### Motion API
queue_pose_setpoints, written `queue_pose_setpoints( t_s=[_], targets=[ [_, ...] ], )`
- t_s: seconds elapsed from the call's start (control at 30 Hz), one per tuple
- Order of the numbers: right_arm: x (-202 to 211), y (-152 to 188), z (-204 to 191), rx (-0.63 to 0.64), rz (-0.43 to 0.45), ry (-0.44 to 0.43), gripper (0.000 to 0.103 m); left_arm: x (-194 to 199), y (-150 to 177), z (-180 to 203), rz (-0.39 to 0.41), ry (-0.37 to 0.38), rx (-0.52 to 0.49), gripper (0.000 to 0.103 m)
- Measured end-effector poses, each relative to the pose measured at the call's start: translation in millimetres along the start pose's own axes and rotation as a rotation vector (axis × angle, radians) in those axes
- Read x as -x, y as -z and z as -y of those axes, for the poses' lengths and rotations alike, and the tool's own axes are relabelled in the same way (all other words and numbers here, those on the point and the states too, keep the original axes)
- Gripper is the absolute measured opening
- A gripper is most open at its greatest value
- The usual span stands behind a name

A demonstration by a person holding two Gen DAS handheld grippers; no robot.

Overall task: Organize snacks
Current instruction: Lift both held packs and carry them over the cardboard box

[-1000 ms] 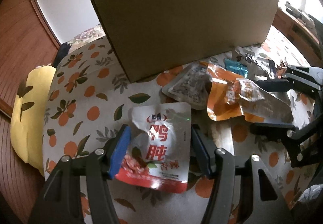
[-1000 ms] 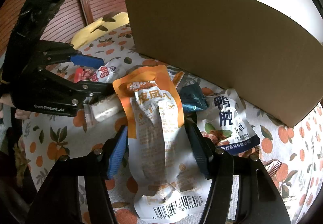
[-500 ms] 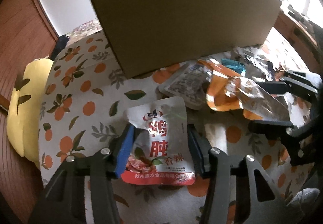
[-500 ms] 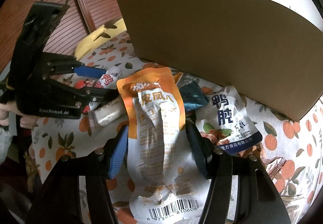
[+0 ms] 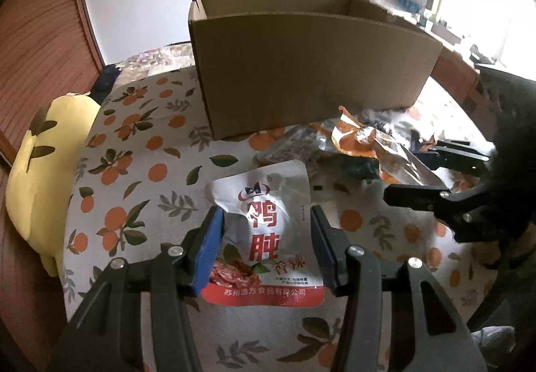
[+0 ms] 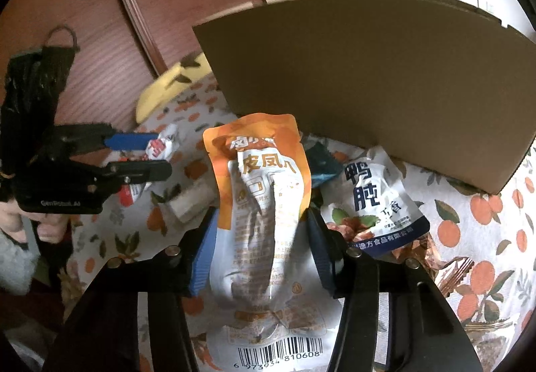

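An open cardboard box (image 5: 301,80) stands at the back of the orange-print tablecloth (image 5: 140,150). My left gripper (image 5: 268,234) is shut on a silver and red pouch (image 5: 268,204), held above the cloth in front of the box. In the right wrist view the box (image 6: 385,77) fills the upper right. There my right gripper (image 6: 263,244) has its jaws closing on an orange and silver pouch (image 6: 264,177), and the blue pads press its sides. From the left wrist view the right gripper (image 5: 402,177) holds that orange pouch (image 5: 361,140) clear of the pile.
A silver and blue pouch (image 6: 372,197), a teal packet (image 6: 321,161), a small white packet (image 6: 191,197) and a copper wrapper (image 6: 449,271) lie before the box. A yellow plush toy (image 5: 43,164) sits at the table's left edge. A hand (image 6: 47,228) grips the left tool.
Both grippers closed tighter on their pouches and rose. The silver and red pouch came up off the cloth, and the box's open top came into the left view.
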State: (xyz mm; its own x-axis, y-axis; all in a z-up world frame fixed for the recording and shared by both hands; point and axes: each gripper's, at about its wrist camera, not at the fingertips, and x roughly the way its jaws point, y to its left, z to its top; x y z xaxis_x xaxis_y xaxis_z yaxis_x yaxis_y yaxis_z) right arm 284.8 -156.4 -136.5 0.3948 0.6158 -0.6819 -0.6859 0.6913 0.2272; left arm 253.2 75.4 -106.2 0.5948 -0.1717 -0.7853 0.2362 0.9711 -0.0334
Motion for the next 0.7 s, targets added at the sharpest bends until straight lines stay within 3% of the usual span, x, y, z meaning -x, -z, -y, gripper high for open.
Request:
queue_pose_setpoints(
  t_s=[0.17, 0.43, 0.7],
  targets=[
    [15, 1, 5, -0.023, 0.067, -0.005, 0.052, 7, 1, 6, 0.022, 0.014, -0.005, 0.052],
    [31, 3, -5, 0.024, 0.082, 0.052, 0.052, 22, 1, 15, 0.066, 0.031, 0.006, 0.052],
    [73, 1, -3, 0.026, 0.147, 0.051, 0.052, 29, -11, 30, 0.101, 0.036, -0.023, 0.052]
  ],
)
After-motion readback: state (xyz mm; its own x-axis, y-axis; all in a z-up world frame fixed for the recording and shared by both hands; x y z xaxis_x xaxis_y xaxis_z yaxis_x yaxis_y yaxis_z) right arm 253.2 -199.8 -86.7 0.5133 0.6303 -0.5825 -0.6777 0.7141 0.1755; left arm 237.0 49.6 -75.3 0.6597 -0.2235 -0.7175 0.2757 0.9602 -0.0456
